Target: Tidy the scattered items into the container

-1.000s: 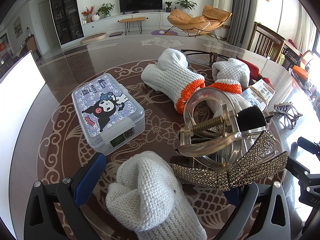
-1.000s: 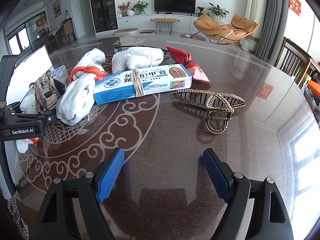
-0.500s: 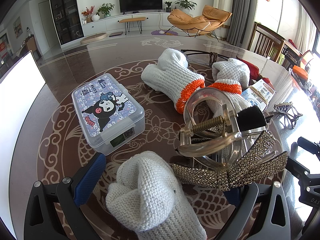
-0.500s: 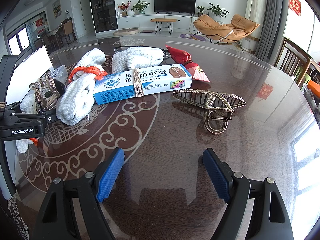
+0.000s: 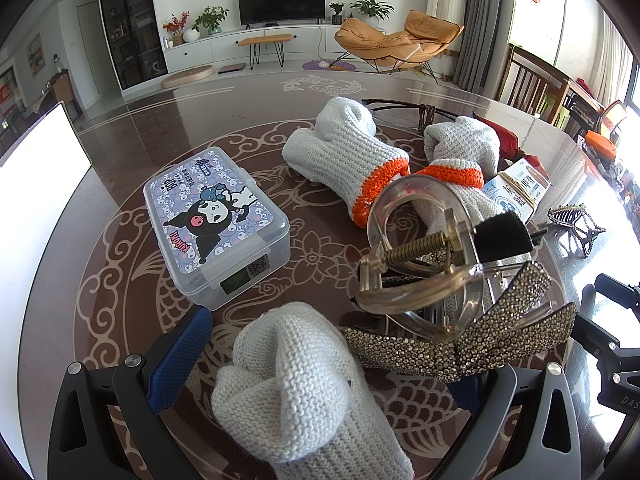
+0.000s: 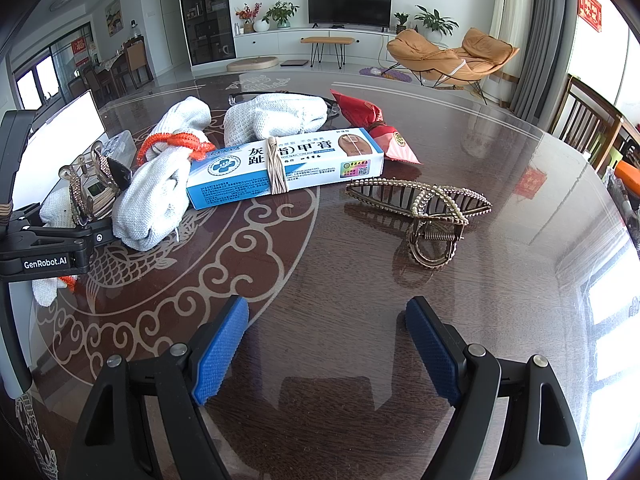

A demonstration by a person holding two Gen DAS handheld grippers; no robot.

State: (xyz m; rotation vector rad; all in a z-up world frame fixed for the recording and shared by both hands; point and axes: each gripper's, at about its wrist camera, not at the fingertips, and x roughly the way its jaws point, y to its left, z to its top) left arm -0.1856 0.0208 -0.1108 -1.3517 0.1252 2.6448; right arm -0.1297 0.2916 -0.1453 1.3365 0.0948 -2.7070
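The biggest risk lies with the container (image 5: pixel 216 224), a clear plastic box with a cartoon lid that sits shut on the left part of the table (image 6: pixel 360 320): nothing can go in until the lid is off, and prying it with one gripper would likely slide the light box over the glossy top instead of opening it. Next in size is the knitted glove (image 5: pixel 300 384) lying between the spread fingers of the left gripper (image 5: pixel 320 364); its jaws stand wide and grip nothing, and a closing pinch could catch the rhinestone hair clip (image 5: pixel 460 344) that touches the glove's right side and drags it along, or snag its teeth in the knit. The two orange-cuffed gloves (image 5: pixel 348 156) are heaped against the ointment box (image 6: pixel 284 164), so lifting one may tip the carton or the red snack packet (image 6: pixel 368 120) behind it. The right gripper (image 6: pixel 328 344) hovers open and empty, short of the gold claw clip (image 6: pixel 424 208), a thin springy thing that could skate away on the polish if nipped off-centre. The surface is dark, mirror-glossy wood with pale scroll and fish inlay; beyond it is a bright living room with a television, an orange lounge chair, plants, curtains and dining chairs.
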